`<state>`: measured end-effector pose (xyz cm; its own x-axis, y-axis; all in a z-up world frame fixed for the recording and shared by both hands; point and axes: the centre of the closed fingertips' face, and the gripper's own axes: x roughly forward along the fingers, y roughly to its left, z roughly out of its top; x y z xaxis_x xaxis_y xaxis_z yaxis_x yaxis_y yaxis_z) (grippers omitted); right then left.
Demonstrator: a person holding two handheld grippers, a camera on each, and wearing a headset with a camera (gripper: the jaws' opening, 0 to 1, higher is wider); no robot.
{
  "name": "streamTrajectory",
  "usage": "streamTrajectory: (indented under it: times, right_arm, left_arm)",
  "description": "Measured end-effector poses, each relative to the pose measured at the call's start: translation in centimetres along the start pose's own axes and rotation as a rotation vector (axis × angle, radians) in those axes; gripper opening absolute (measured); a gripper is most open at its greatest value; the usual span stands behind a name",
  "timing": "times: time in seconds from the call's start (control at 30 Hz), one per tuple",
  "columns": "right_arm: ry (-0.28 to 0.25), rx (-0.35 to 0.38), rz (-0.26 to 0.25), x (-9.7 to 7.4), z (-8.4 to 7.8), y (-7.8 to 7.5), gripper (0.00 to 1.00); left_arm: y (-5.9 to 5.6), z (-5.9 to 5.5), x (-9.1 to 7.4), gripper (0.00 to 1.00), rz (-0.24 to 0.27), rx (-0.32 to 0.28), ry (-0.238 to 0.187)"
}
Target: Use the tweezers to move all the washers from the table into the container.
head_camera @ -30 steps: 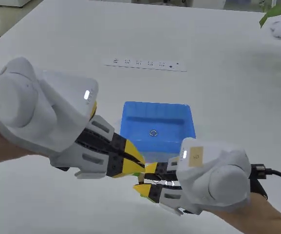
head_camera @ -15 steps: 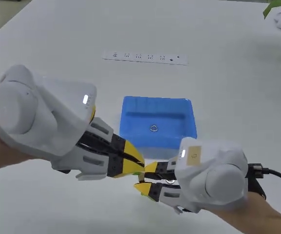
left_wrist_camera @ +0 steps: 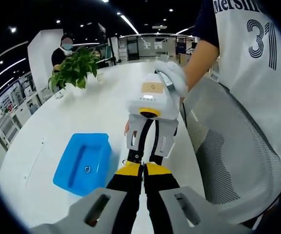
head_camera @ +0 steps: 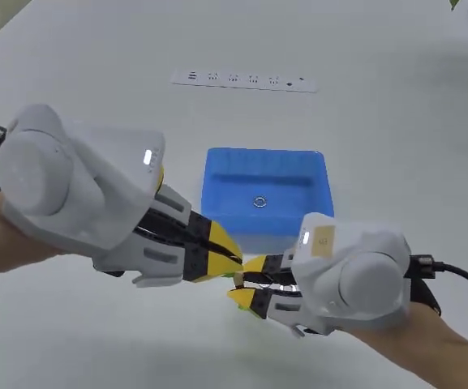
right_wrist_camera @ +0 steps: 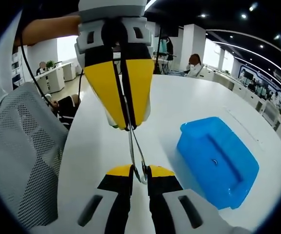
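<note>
Beyond the held tweezers (right_wrist_camera: 135, 146), container (head_camera: 266, 156), power strip (head_camera: 242, 80)

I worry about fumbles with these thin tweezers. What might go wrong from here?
1. The tweezers are pinched by the left gripper, with their tips between the fingers of the right gripper. Whether those fingers clamp is unclear, so the tweezers might slip or twist.
2. Both grippers meet close in front of the blue container, which holds one washer. A careless swing might nudge it.
</note>
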<state>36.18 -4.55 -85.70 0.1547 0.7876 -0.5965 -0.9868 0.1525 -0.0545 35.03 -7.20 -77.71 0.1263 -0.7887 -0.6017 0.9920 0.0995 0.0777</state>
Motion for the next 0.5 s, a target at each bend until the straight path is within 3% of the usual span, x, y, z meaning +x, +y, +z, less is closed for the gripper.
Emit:
streamTrajectory:
  times: [0.5]
  right_arm:
    - [0.001,0.037,0.021,0.72,-0.51,-0.23,0.13]
  left_arm:
    - [0.41,-0.69,0.35,0.05,-0.003,-0.020,0.022]
